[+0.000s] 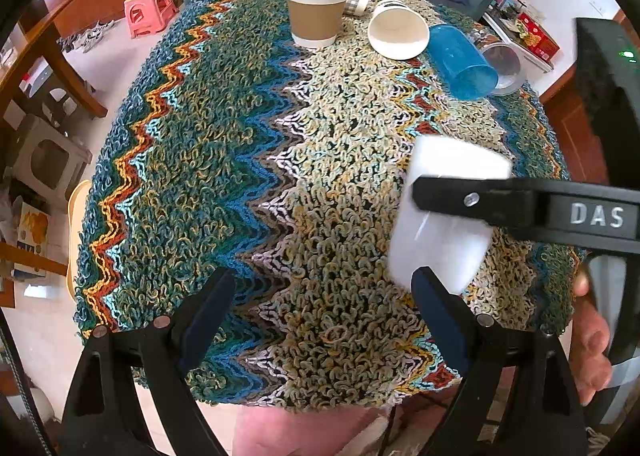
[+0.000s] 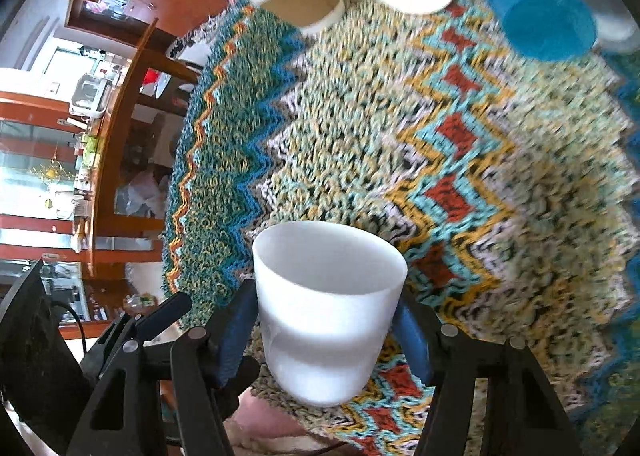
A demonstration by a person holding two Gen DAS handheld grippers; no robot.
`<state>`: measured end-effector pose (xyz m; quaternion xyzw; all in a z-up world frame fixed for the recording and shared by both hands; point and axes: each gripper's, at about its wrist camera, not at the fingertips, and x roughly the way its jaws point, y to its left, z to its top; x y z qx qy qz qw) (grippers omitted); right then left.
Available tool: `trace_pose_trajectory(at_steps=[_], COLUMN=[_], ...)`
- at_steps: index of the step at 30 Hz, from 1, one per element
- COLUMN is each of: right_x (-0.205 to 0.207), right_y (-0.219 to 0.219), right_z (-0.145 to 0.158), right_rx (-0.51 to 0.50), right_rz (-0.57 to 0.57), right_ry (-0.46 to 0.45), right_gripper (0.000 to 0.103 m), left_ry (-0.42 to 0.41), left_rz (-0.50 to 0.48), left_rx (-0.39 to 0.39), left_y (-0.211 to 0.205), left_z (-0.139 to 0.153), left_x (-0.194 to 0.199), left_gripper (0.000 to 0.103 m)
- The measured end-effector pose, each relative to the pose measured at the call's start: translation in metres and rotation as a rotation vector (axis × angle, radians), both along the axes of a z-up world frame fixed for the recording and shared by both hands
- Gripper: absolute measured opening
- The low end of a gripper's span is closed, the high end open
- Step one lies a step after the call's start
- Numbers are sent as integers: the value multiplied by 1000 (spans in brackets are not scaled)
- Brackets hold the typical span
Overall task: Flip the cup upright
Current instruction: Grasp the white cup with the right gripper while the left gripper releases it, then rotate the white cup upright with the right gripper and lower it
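We note the right hand-held gripper (image 2: 326, 330) clamped on the small white translucent plastic cup (image 2: 326, 308), one blue pad on each side wall. The cup sits between the fingers just above the zigzag-patterned woven cloth (image 2: 460, 159) covering the counter, mouth up, long axis tilted. We judge the coming move turns on bringing that axis vertical before set-down. The left hand-held gripper (image 1: 324, 308) is empty, jaws spread; the cup lies just right of it, so the right hand is nearer.
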<state>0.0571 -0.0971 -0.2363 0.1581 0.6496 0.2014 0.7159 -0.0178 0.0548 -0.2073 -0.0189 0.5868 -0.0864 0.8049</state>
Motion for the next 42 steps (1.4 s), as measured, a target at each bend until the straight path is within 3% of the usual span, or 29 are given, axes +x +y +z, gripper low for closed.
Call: trace_pose_trajectory(at_steps=[11,22,27,33,42], right_x=[-13,-21,-24,-40,-56], right_y=[-57,-85,-83,-71,-67], right_z=[41,29,20,15,15], right_rx=[-122,-326,-309,-357,-372], right_rz=[-118,-272,-262,-208,-177], right_ry=[-253,-508,-552,-606,-605], right_gripper=[65,65,65,66,66], left_ry=[-44,-77,-75,-85,-111], left_rz=[-53,-8,2,0,5], left_rx=[10,6,3,9,12], left_y=[-28,-38,-39,-42,-42], left_z=[11,11,9,10,18], left_x=[8,24,22,19,14], left_gripper=[92,92,92,92,92])
